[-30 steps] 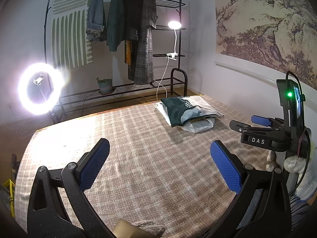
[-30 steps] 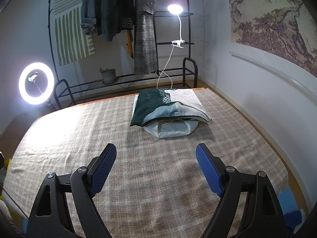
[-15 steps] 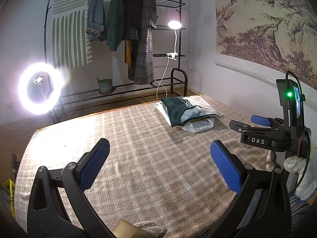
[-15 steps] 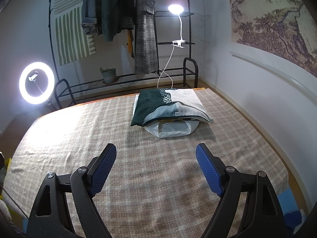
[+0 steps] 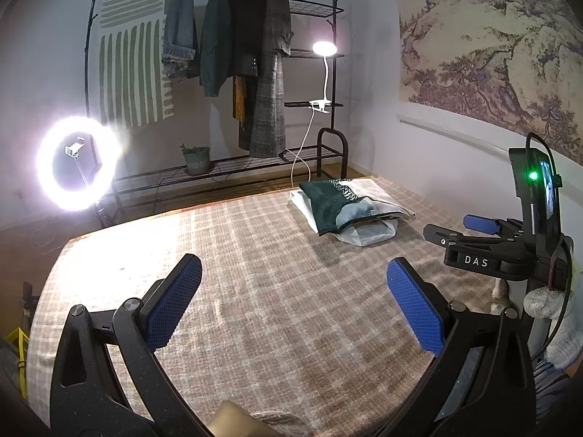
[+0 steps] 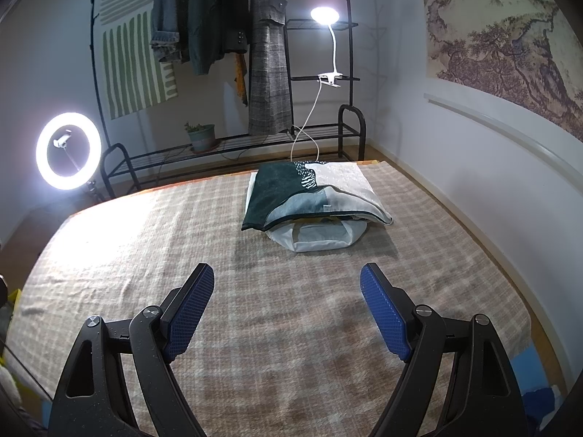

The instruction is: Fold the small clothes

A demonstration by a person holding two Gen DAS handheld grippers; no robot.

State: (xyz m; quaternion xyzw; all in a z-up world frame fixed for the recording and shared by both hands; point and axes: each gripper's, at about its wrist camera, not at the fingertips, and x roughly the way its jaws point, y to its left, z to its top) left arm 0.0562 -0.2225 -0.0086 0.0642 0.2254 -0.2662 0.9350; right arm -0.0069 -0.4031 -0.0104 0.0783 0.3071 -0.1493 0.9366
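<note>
While nothing is pinched, the left tongs are seen spread and empty in the left wrist view over a checked woven bedcover; a soft stack of folded clothes lies near the bed's far right corner.

From the right wrist, the right tongs are likewise spread. Dark green and pale cloth is draped flat over a white garment, so folding is judged largely done.

A dim room lit by a glaring ring light at left and a clip lamp on the rack. Fisheye bends the edges, corners go black; focus is sharp
</note>
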